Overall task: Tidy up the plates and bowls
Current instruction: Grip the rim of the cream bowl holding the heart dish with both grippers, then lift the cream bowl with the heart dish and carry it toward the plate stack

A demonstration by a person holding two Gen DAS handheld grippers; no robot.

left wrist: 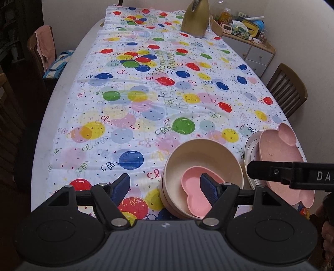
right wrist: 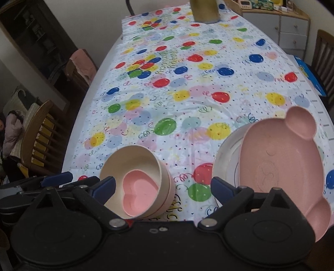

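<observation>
We are hovering both claws open, left claw [left wrist: 165, 187] and right claw [right wrist: 162, 187] gripping nothing. Heart dish [right wrist: 137, 196] is sitting nested in cream bowls [right wrist: 133, 160]; bear plate [right wrist: 281, 166] is resting on white plate [right wrist: 227, 154] beside them on the surface [left wrist: 125, 104]. Stacking is looking nearly done.

Desk [left wrist: 68, 87] — long, pale, rounded edge, bare strip showing along left side. Balloon-print tablecloth [left wrist: 146, 100] covers nearly whole top, wrinkled in middle. On cloth at near end: stacked cream bowls [left wrist: 187, 152], lower bowl's rim showing beneath upper one. Just beside them to right — white plate [left wrist: 251, 146], resting flat on cloth. At far end: gold conical object [left wrist: 195, 19], upright, well apart from dishes. Blue flat item [right wrist: 311, 77] at right desk edge.
</observation>
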